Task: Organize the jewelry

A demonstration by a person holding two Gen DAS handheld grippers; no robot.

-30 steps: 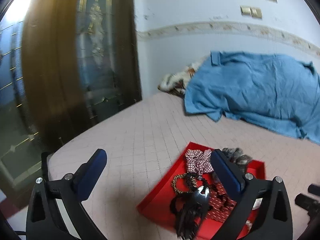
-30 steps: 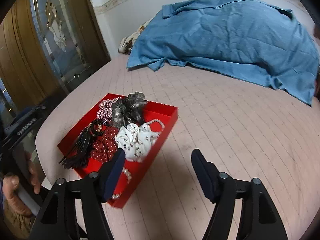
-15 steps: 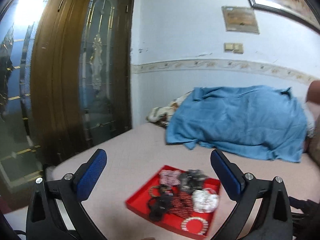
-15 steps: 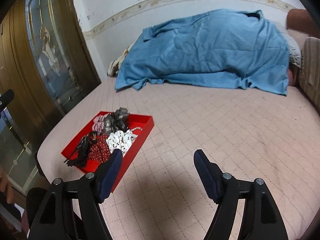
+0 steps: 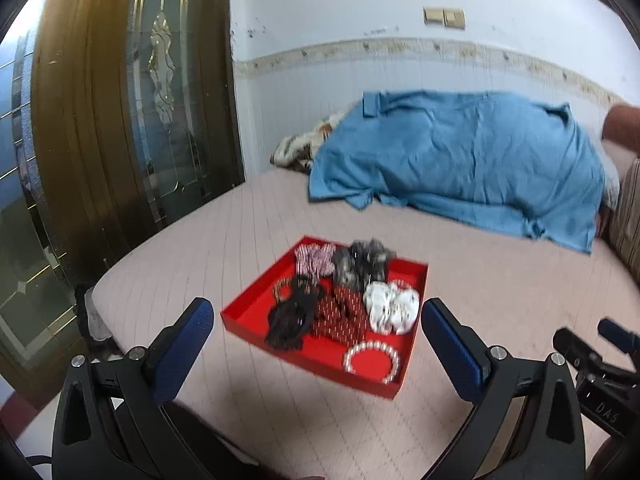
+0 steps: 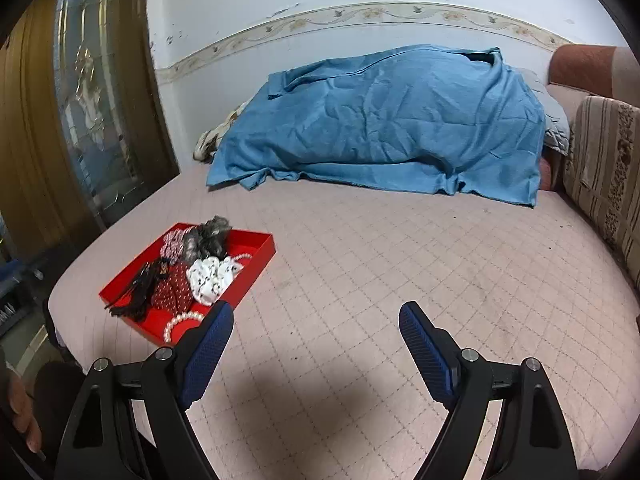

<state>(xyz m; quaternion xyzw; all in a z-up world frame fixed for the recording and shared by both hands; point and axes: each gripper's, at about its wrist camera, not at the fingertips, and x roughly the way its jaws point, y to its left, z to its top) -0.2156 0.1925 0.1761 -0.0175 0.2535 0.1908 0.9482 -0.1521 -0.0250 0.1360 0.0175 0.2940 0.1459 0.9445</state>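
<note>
- Both views are showing more of the room than a second ago: in the left wrist view the red tray (image 5: pixel 404 372), which was filling the lower right under the claw, is now sitting smaller and lower centre, framed between the blue pads.
- Left wrist view: the left gripper (image 5: pixel 316 328) is standing wide with nothing between its pads, hovering short of the tray on the pink quilted bed (image 5: pixel 256 208). Inside the tray are lying a pearl bracelet (image 5: pixel 372 361) at the near edge, a white scrunchie (image 5: pixel 392 307), a red dotted scrunchie (image 5: pixel 340 316), a black tasselled piece (image 5: pixel 290 322), a gold bead bracelet (image 5: pixel 280 290), a checked scrunchie (image 5: pixel 315 259) and a grey scrunchie (image 5: pixel 362 262) at the far side. At the lower right edge part of the other tool is showing.
- Right wrist view: the right gripper (image 6: pixel 316 322) has just been opening further and is standing wide and empty over bare bed, with the tray (image 6: pixel 256 268) lying left of centre and the pearl bracelet (image 6: pixel 182 322) just beside the left pad. A blue blanket (image 6: pixel 380 120) is heaped at the top, well apart from the tray.
- Judgement: nothing is being sorted yet; this is looking like the approach. To do it well, be choosing one loose item at the tray's near edge, likely the pearls, coming down over it with pads straddling the strand, and avoiding the tangled tassels, which would be dragging neighbours along.
</note>
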